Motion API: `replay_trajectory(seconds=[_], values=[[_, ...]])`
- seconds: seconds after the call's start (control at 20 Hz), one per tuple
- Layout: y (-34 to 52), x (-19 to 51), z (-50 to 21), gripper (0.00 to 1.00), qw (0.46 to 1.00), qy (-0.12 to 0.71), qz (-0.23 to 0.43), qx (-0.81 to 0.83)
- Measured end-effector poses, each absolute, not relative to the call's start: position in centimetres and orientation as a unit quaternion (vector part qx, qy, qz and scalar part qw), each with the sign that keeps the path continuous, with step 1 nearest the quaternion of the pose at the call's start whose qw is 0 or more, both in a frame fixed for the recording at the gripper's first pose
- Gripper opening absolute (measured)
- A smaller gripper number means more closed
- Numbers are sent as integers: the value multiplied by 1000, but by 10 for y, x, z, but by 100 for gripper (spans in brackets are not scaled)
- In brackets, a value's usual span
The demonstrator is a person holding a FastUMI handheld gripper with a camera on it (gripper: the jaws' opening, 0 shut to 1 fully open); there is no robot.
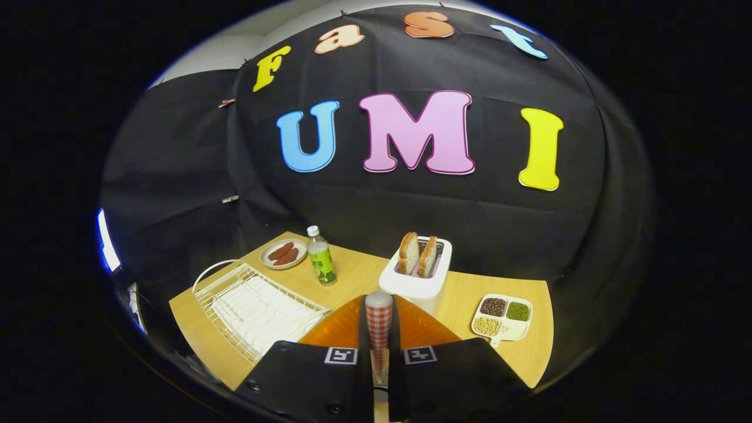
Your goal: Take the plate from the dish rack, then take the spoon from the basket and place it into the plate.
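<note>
The gripper (379, 358) has its two fingers squeezed on the red-and-white checked handle of the spoon (379, 320), standing upright between them. Just beyond, at 12 o'clock, lies the orange ribbed plate (332, 332). So the spoon step is in hand — next, lower the spoon over the plate and let go. The white wire dish rack (252, 305) sits at 10 o'clock.
</note>
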State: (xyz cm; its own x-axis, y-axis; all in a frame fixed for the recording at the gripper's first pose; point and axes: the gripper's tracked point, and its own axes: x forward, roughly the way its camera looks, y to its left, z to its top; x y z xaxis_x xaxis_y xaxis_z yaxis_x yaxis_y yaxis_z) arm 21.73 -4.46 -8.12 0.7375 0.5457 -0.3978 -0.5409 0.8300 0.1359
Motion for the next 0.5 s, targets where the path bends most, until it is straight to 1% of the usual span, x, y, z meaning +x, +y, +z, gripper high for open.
replay_trajectory(seconds=[0.2, 0.4, 0.5], values=[[-31, 150, -125, 14, 905, 265, 334, 4], [-19, 96, -184, 14, 876, 328, 354, 4], [-17, 83, -204, 14, 872, 342, 351, 2]])
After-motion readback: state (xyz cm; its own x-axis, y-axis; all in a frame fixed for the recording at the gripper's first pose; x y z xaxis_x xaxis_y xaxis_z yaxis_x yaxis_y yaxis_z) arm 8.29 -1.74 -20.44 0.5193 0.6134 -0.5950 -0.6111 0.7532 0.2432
